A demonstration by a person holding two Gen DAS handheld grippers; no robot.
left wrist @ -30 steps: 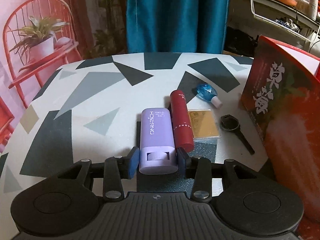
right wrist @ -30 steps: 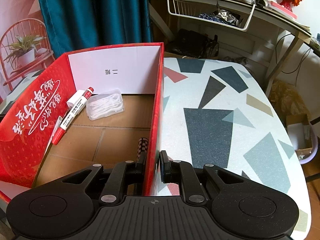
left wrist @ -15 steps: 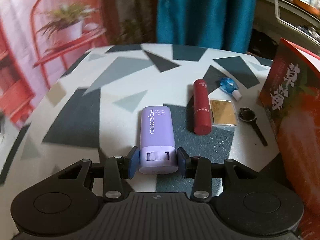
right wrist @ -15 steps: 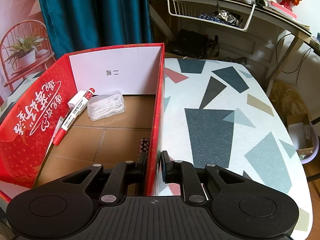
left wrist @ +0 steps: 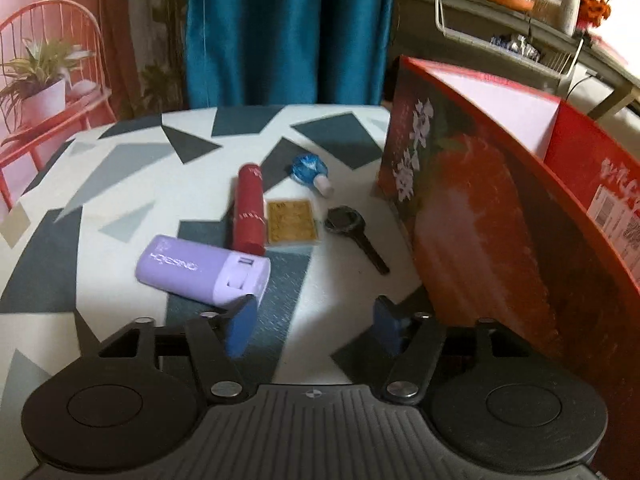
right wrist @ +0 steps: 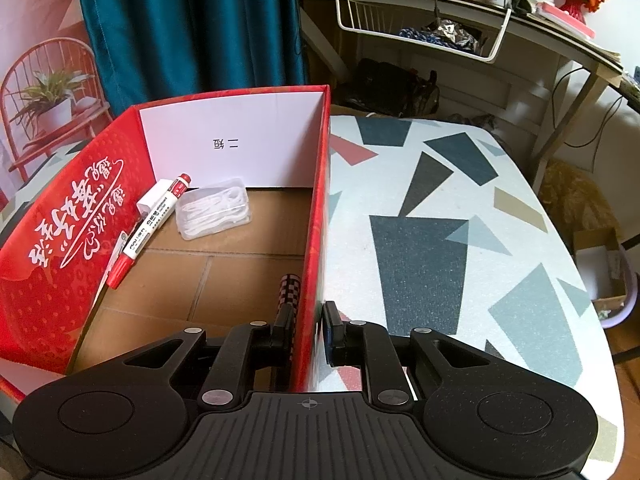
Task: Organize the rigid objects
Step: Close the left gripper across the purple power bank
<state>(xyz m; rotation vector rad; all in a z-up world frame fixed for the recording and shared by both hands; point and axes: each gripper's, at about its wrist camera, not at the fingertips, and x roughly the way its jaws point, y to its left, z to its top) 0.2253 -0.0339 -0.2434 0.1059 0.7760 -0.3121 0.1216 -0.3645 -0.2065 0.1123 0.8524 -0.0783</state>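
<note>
Left gripper (left wrist: 314, 326) spread empty, right gripper (right wrist: 307, 330) pinching box wall (right wrist: 316, 216)

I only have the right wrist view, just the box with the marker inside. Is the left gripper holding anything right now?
Observer: No. The left gripper is open and empty; a purple case lies on the table right by its left finger.
Operator: What else is out there to pack?
Observer: Beyond the case lie a red tube, a gold card, a black key and a blue correction tape.
Operator: Where is the box from that side?
Observer: The red box stands to the right of those items, its outer wall facing them.
</note>
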